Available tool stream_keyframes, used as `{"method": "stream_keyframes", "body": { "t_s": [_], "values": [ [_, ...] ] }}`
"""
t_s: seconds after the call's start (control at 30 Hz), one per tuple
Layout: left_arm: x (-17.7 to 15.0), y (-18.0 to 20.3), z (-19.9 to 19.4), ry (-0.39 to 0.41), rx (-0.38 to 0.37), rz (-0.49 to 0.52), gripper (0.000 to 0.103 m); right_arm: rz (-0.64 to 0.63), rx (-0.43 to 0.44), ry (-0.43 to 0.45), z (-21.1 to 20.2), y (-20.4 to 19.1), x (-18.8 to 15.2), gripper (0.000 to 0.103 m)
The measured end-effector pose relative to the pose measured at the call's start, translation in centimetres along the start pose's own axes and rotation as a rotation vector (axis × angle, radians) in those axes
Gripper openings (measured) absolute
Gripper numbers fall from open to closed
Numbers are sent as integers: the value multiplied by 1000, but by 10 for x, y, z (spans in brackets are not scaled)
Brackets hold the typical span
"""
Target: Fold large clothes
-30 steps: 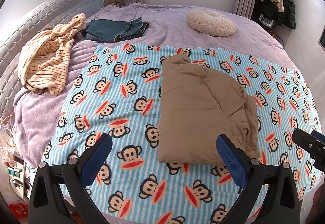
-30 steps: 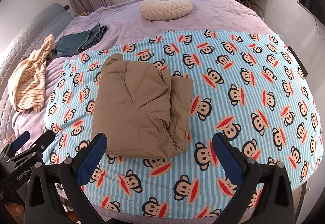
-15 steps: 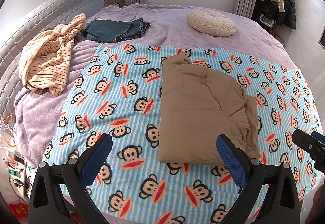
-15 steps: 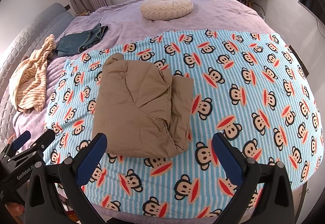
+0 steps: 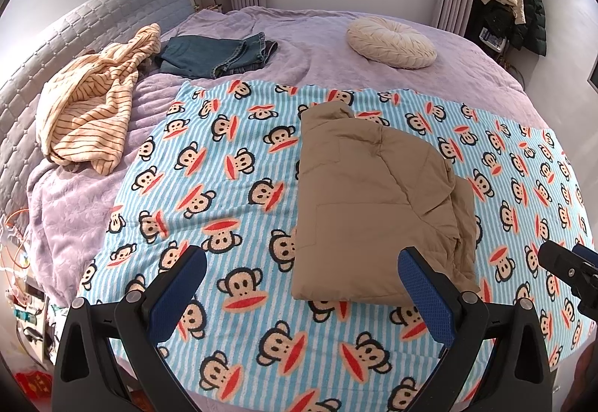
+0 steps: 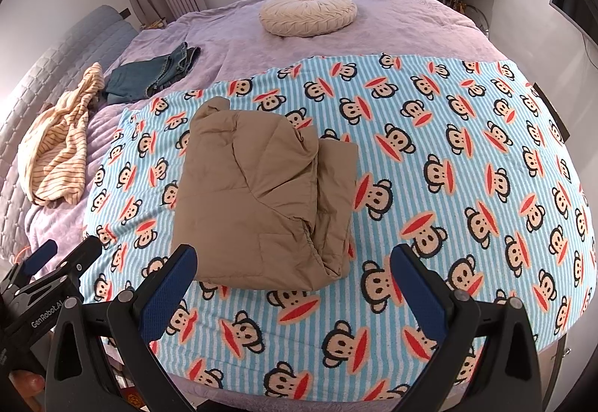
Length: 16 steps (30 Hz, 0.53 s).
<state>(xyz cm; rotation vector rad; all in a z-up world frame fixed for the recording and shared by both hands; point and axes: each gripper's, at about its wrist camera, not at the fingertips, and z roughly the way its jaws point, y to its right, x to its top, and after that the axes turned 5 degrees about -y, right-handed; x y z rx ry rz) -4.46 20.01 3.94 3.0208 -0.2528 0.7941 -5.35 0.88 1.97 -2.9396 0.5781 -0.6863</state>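
Tan padded jacket (image 5: 377, 202), folded into a thick rectangle with a narrower layer sticking out along its right edge, lying near the middle of the monkey-print blanket (image 5: 231, 195); judged close to done, perhaps one tidy-up left. Spread flat over the lavender bed (image 5: 306, 38), presumably to give a smooth, clean folding surface. Pushed well apart toward the headboard: striped cream garment (image 5: 89, 105) and folded jeans (image 5: 216, 53), likely waiting or finished; round cream cushion (image 5: 392, 42) at the far side. Held back at the near edge of the bed, both tools: left gripper (image 5: 299, 285) and right gripper (image 6: 291, 277), jaws spread wide and grasping nothing, clear of the fabric.
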Motion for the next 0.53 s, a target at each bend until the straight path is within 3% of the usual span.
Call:
{"method": "stream_keyframes", "body": {
  "t_s": [0.53],
  "values": [
    [-1, 5, -4, 18, 8, -12, 103, 7, 1, -3, 0, -1, -1, 103]
  ]
}}
